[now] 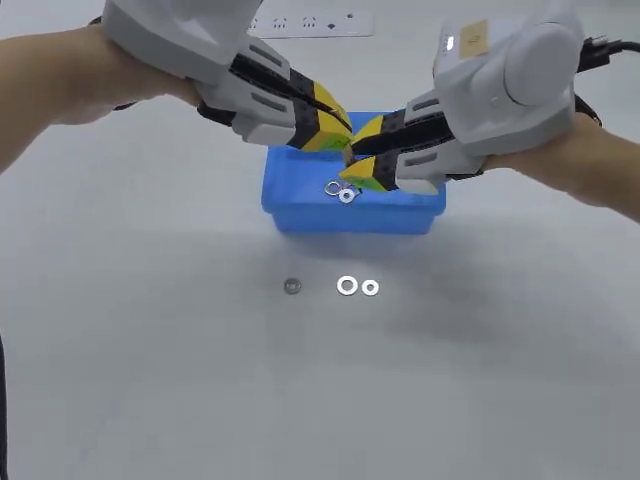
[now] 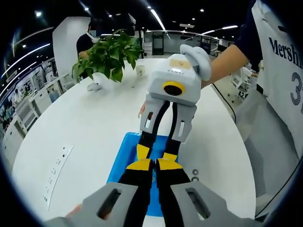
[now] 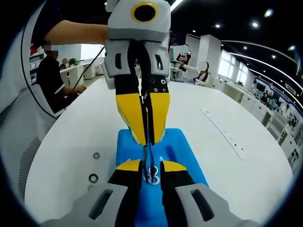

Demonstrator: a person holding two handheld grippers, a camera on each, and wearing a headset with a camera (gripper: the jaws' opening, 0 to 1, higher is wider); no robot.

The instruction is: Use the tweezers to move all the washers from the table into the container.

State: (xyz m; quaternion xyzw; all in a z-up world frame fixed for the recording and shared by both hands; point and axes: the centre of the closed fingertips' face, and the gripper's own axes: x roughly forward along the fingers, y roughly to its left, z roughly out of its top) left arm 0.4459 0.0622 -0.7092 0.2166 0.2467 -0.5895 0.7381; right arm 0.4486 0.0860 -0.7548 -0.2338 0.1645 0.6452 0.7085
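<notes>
A blue container point(image 1: 300, 215) stands mid-table, with two washers point(image 1: 340, 190) lying inside it. Both grippers meet tip to tip above it. My left gripper point(image 1: 343, 130) comes in from the left, shut on the top end of thin tweezers point(image 3: 149, 156). The tweezers hang down between the fingers of my right gripper point(image 3: 151, 165), which is closed around their arms. Their tips reach a washer point(image 3: 151, 178) over the container floor. Three more washers lie on the table in front: a dark one point(image 1: 291, 286), a bright one point(image 1: 347, 286) and a smaller one point(image 1: 370, 288).
A white power strip point(image 1: 310, 22) lies at the table's far edge. A potted plant point(image 2: 106, 56) stands further along the white table. The person's forearms reach in from both sides. Bare tabletop lies in front of the loose washers.
</notes>
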